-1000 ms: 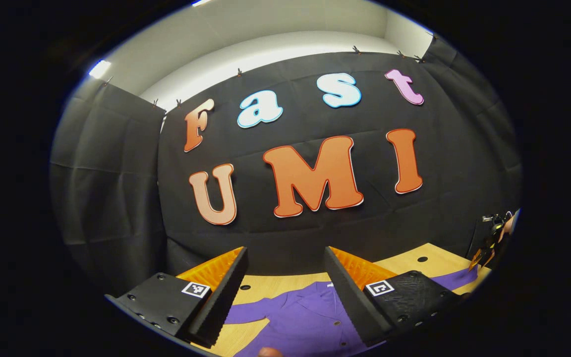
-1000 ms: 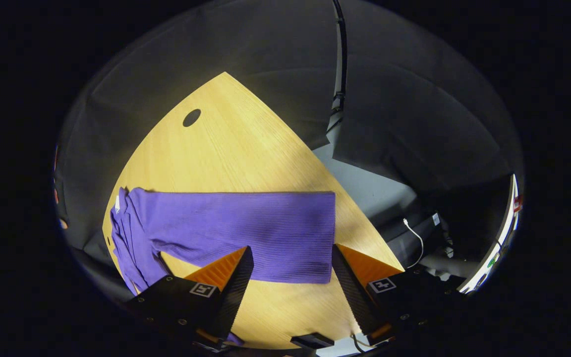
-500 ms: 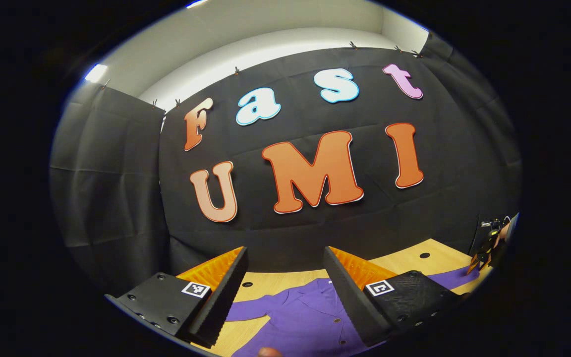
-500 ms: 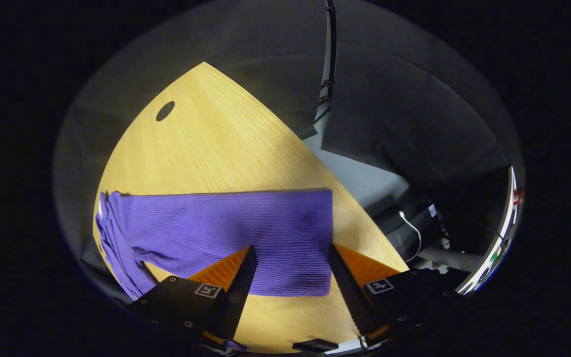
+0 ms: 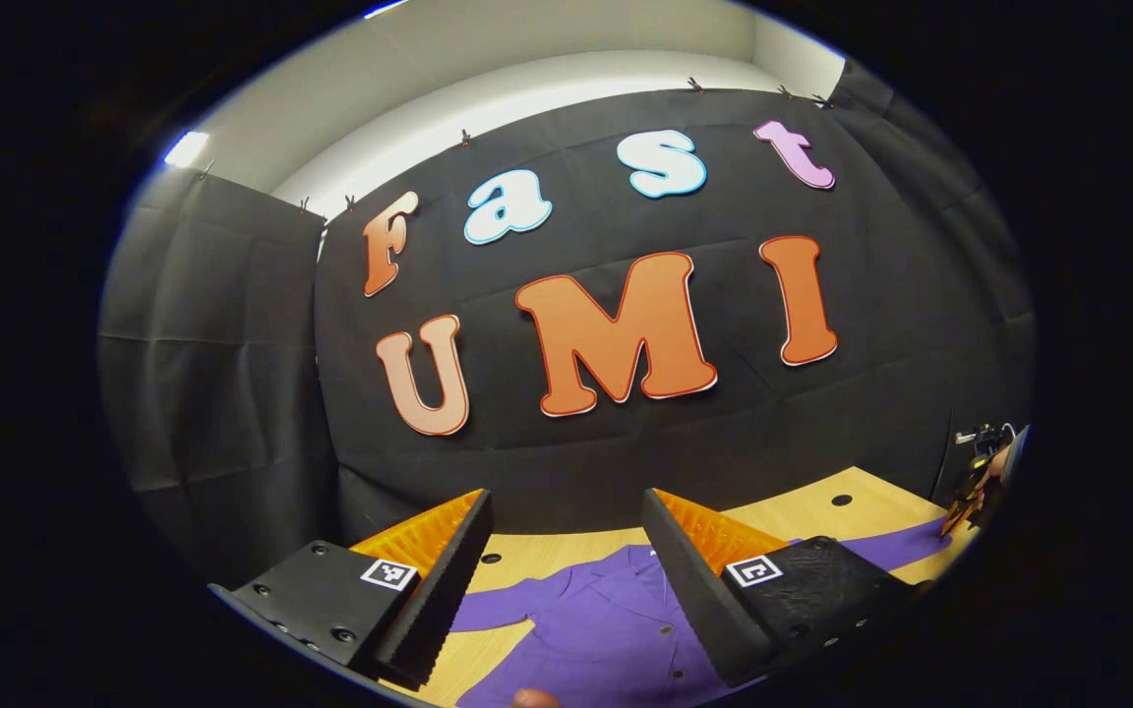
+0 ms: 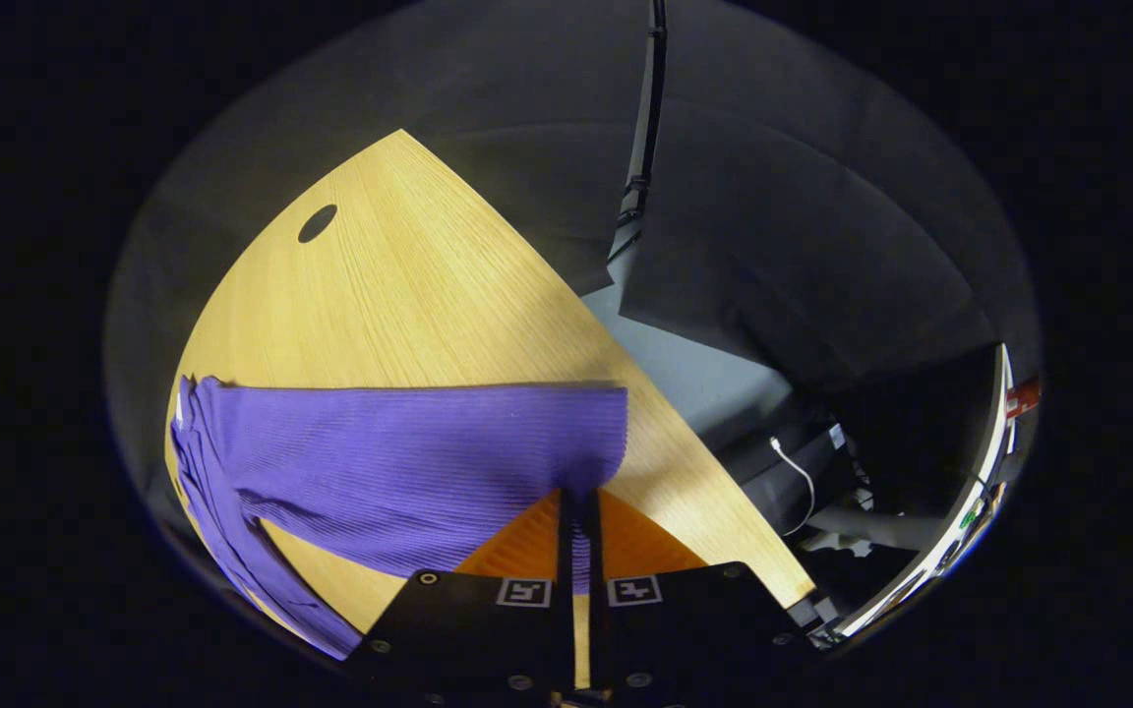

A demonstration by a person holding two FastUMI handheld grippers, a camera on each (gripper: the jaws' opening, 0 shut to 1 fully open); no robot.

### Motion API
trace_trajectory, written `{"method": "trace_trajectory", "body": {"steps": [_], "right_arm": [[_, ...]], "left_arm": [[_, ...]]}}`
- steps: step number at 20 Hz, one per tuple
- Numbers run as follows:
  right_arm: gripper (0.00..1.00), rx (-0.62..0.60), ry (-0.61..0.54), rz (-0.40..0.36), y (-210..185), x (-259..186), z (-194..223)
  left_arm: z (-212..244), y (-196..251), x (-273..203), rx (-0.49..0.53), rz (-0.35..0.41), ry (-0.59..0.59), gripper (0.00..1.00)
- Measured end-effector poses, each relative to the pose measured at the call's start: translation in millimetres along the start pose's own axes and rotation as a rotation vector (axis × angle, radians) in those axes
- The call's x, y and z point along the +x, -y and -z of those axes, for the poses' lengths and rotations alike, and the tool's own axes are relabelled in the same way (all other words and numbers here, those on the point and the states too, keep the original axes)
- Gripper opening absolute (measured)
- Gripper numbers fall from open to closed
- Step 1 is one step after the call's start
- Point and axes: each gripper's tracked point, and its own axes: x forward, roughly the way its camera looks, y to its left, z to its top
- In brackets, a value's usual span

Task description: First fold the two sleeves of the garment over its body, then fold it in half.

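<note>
In the right gripper view the right gripper (image 6: 576, 511) sits at bottom centre with its jaws brought together and clamped on the cuff end of the purple sleeve (image 6: 409, 452), a thin strip of cloth being seen pinched between them. The sleeve is stretched flat across the middle of the frame on the wooden table (image 6: 429, 285), its far end bunching toward the lower left edge where the rest of the garment lies. In the left gripper view the left gripper (image 5: 566, 551) is held at the bottom of the frame, jaws well apart and nothing between them, above the body of the garment (image 5: 606, 629), whose collar and buttons are seen between the fingers; the other sleeve runs toward the lower right. The right gripper is also glimpsed at the far right edge (image 5: 970, 492), too small for detail. Judged step: first sleeve fold about to be started, nothing folded yet. Risks: only a narrow bit of the cuff edge appears to be caught, so the cloth could slip out when lifted. If the sleeve is pulled sideways rather than lifted and carried over, the whole garment may be dragged across the table, since the body is not pinned by the open left jaws. The cuff lies near the table's right edge, so a dropped sleeve could hang off. A twisted or wrinkled fold is likely if the ribbed knit is stretched.
</note>
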Motion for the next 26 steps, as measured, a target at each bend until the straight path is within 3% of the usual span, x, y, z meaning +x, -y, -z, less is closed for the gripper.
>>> {"method": "trace_trajectory", "body": {"steps": [2, 10, 18, 26], "right_arm": [[0.04, 0.04, -0.002, -0.061, -13, -10, 0], [0.03, -0.025, 0.129, -0.126, -83, -93, 6], [0.03, -0.162, 0.25, -0.116, -160, -187, 30], [0.03, -0.259, 0.317, -0.157, -251, -249, 44]], "left_arm": [[4, -6, 2, 0.008, 0.005, -0.002, 0.98], [18, -47, 37, -0.042, 0.084, 0.02, 1.0], [38, -98, 77, -0.102, 0.148, 0.032, 0.98], [70, -145, 103, -0.164, 0.138, 0.005, 0.98]]}}
